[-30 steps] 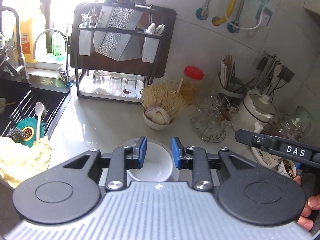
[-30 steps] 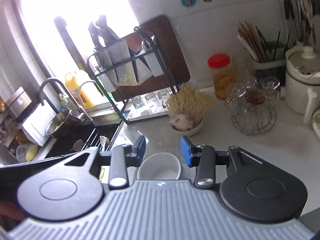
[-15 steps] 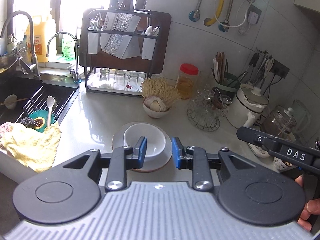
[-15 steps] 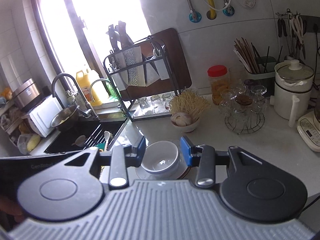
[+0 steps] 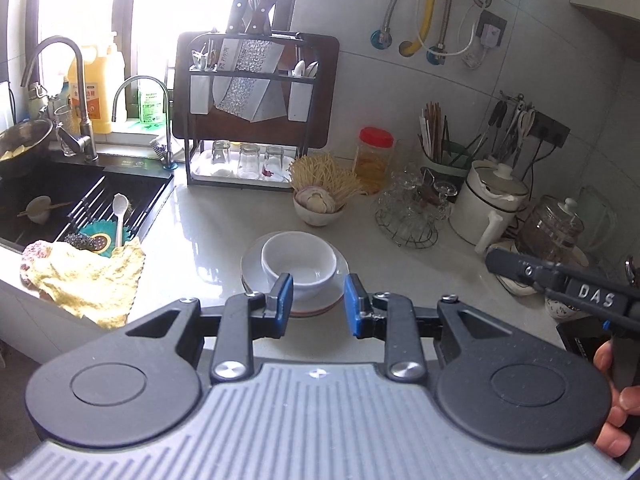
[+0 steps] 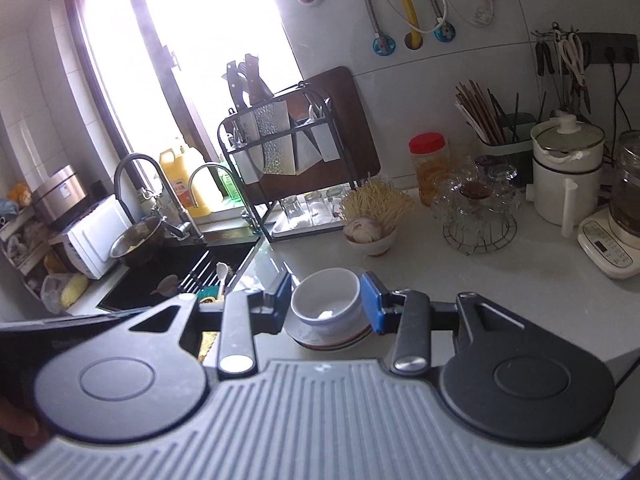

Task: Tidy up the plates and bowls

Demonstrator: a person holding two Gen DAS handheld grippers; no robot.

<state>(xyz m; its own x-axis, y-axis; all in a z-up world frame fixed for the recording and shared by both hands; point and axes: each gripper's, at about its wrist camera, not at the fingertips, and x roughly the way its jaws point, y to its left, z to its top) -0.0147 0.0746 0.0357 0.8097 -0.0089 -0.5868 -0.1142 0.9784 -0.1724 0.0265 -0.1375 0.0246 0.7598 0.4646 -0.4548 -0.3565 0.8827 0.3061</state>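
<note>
Left wrist view: the left gripper (image 5: pixel 319 304) hangs above the bench (image 5: pixel 208 236), blue fingers (image 5: pixel 285 304) narrowly parted, just opening a touch, holding nothing. Beyond them the white bowl (image 5: pixel 299 261) sits on the plate stack (image 5: pixel 334 300).

Right wrist view: the right gripper (image 6: pixel 325 307) shows fingers moderately parted and empty, bowl (image 6: pixel 326 304) and plates (image 6: pixel 332 336) framed between them, near the sink (image 6: pixel 180 276).

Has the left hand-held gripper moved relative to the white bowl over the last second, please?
Yes. The left hand-held gripper has backed away from the white bowl, which now sits further beyond its tips.
</note>
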